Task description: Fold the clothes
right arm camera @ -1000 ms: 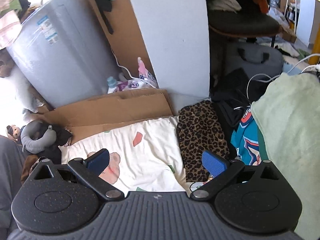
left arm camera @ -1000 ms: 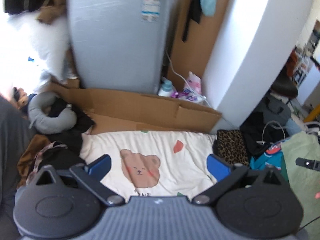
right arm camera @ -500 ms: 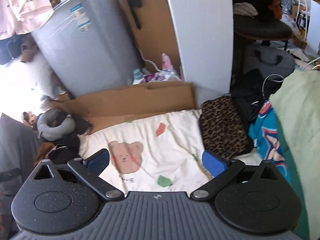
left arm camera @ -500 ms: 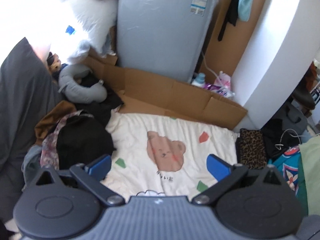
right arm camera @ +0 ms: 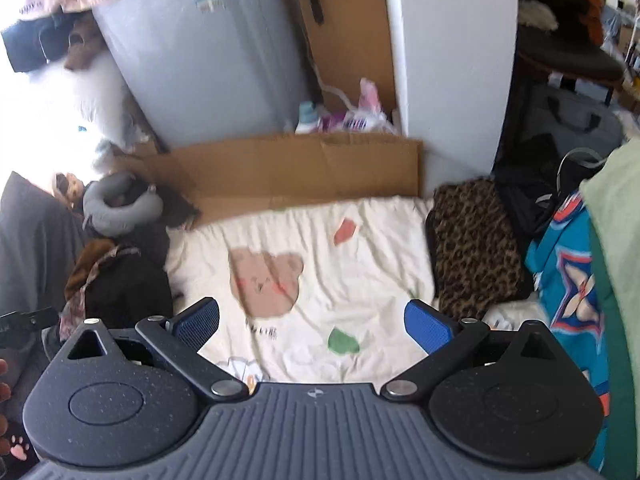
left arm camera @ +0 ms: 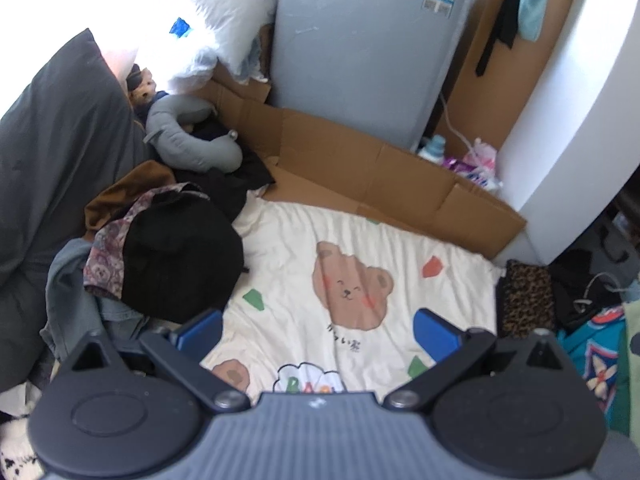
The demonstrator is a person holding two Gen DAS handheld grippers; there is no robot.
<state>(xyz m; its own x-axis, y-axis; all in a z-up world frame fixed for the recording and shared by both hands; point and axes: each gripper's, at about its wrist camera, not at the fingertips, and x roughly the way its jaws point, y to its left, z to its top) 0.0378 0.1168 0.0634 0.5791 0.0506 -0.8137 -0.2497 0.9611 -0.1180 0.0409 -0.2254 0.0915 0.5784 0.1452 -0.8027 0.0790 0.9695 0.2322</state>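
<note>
1. Above the cream bear-print blanket (left arm camera: 360,248), the left gripper (left arm camera: 318,330) hangs with its blue-padded fingers (left arm camera: 434,334) spread wide apart and nothing between them.
2. The right gripper (right arm camera: 312,320) is likewise over the same blanket (right arm camera: 320,240), its jaws wide apart and empty; that view is slightly motion-blurred.
3. The blanket lies flat, printed with a brown bear face (left arm camera: 348,288) near its middle and small red and green shapes around it.
4. Along the blanket's left edge sits a heap of clothes: a black garment (left arm camera: 180,260) on top, a paisley-patterned piece (left arm camera: 108,256) beside it, a brown one (left arm camera: 120,192) further back and a blue-grey denim item (left arm camera: 68,288) at the near side.
5. A grey neck pillow (left arm camera: 188,148) rests behind the heap, near the blanket's far left corner.
6. At the blanket's right edge lies a folded leopard-print garment (right arm camera: 472,240), touching the blanket; just beyond it are a teal patterned cloth (right arm camera: 568,280) and a pale green fabric (right arm camera: 616,216) at the frame's right.
7. Flattened cardboard (left arm camera: 360,164) runs along the blanket's far edge, with a grey appliance (left arm camera: 360,48) and a white pillar (left arm camera: 572,100) standing behind it.
8. A dark grey pillow (left arm camera: 52,152) fills the left side of the left wrist view.
9. Part of a hand (right arm camera: 3,384) shows at the left edge of the right wrist view.
</note>
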